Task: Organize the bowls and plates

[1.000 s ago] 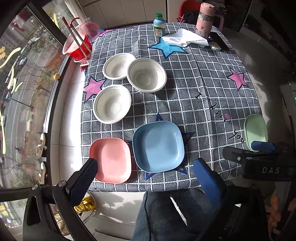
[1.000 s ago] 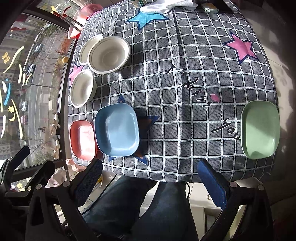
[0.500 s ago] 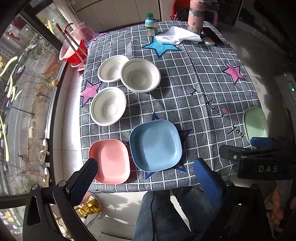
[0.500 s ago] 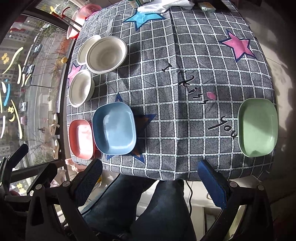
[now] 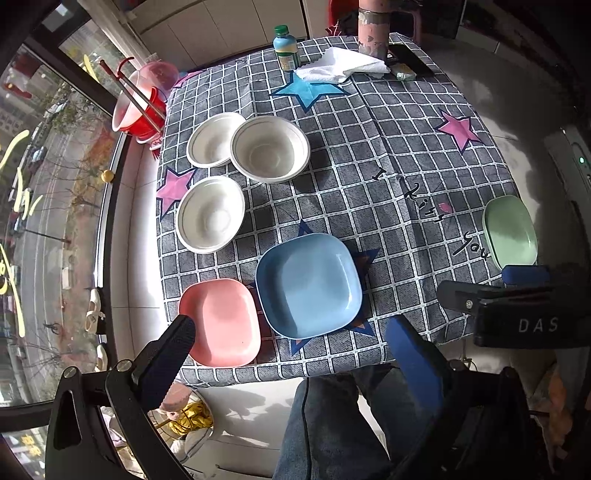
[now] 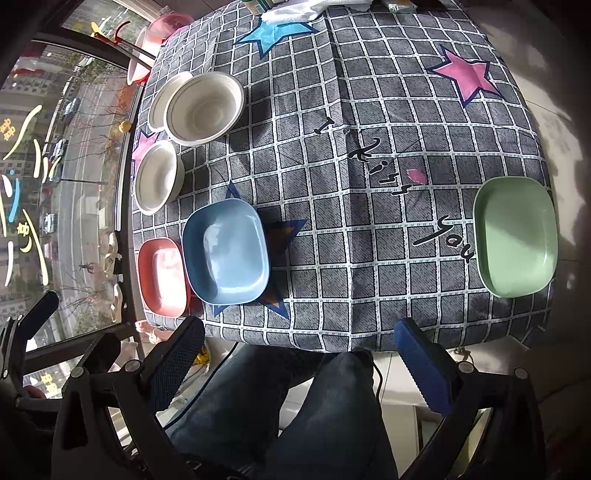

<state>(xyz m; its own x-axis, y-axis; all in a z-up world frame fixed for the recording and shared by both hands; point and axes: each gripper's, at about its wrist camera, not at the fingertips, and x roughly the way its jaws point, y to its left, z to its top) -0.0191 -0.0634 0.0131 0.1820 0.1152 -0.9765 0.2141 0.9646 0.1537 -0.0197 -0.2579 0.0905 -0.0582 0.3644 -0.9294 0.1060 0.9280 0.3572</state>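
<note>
On the checked tablecloth (image 5: 369,155) lie a pink plate (image 5: 221,321), a blue plate (image 5: 308,284) and, far right, a green plate (image 5: 511,230). Three white bowls sit at the left: a large one (image 5: 269,149), one partly behind it (image 5: 210,142), and one nearer (image 5: 210,214). My left gripper (image 5: 291,339) is open above the table's near edge, empty, in front of the pink and blue plates. My right gripper (image 6: 299,343) is open and empty over the near edge, between the blue plate (image 6: 225,251) and green plate (image 6: 515,236). The right gripper's body shows in the left wrist view (image 5: 517,314).
At the far end stand a small bottle (image 5: 286,48), a white cloth (image 5: 343,66), a pink tumbler (image 5: 373,29) and a dark phone (image 5: 410,61). A red bucket (image 5: 142,107) with sticks stands off the table's left corner by the window. A person's legs (image 6: 295,417) are below the near edge.
Both grippers have pulled back and up slightly, so the table appears a bit smaller and farther. No plate or bowl has moved; both grippers stay open.
</note>
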